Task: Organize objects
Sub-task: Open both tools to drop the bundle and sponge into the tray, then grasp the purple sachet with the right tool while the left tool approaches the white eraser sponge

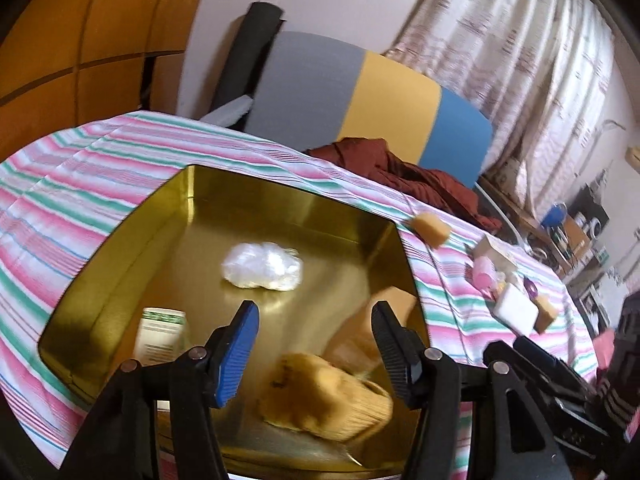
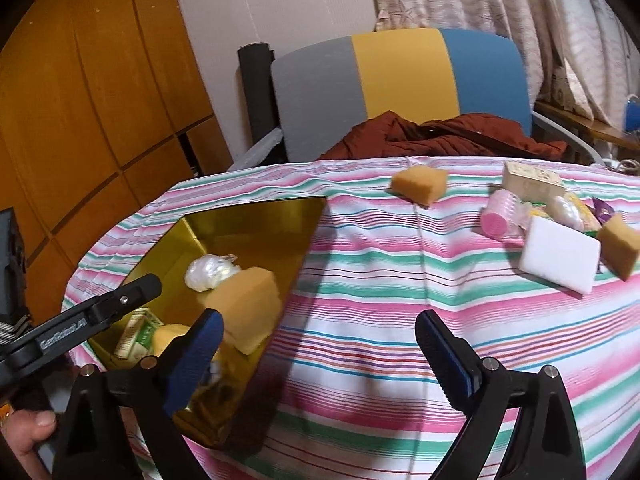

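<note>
A gold tin (image 1: 120, 264) (image 2: 256, 216) stands open on the striped tablecloth. Inside it are a white plastic wad (image 1: 262, 266) (image 2: 210, 272), a green-and-white carton (image 1: 160, 334) (image 2: 136, 334), a blurred yellow spongy lump (image 1: 324, 400) and an orange sponge (image 1: 386, 316) (image 2: 244, 312) tilted at the tin's right wall, touched by no finger. Over the tin my left gripper (image 1: 316, 320) is open and holds nothing. At the tin's right edge my right gripper (image 2: 320, 320) is open wide, with only cloth between its fingers.
More items lie on the cloth to the right: an orange sponge (image 2: 420, 184), a beige box (image 2: 532, 184), a pink roller (image 2: 500, 216), a white block (image 2: 560, 252) and another orange sponge (image 2: 622, 246). Behind the table stands a chair (image 2: 400, 80) with a dark red jacket (image 2: 440, 132).
</note>
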`<state>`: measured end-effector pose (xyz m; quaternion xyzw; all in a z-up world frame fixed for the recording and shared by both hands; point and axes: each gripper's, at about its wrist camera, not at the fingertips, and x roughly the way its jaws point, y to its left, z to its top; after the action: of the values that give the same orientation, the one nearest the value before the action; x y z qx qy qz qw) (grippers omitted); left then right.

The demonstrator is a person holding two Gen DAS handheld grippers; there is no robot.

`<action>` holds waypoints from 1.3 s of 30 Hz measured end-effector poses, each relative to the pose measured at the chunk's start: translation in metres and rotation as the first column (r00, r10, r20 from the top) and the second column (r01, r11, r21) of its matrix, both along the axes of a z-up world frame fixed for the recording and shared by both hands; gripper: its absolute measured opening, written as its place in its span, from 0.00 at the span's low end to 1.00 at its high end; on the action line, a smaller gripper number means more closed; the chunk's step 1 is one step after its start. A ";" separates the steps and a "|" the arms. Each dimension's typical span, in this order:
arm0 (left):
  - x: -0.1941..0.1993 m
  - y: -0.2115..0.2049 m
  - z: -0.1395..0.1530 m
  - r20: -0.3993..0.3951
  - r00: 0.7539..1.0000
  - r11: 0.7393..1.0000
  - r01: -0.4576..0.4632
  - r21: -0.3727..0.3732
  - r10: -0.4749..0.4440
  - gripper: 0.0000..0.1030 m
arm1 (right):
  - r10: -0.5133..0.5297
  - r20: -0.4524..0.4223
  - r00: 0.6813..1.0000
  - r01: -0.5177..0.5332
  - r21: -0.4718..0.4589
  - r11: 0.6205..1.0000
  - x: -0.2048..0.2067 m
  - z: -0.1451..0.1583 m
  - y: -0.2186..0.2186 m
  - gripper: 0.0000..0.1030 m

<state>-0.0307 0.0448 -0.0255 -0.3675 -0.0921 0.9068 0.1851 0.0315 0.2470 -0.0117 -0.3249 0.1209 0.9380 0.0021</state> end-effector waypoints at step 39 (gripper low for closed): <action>0.100 0.133 -0.008 -0.021 0.911 0.906 0.408 -0.111 -0.412 0.58 | -0.113 0.074 0.991 0.101 0.151 0.983 -0.025 -0.031 0.204 1.00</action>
<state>0.0688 0.1774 -0.0338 -0.3675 0.0388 0.8592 0.3538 0.0067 0.4508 -0.0428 -0.3551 0.0684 0.9287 0.0816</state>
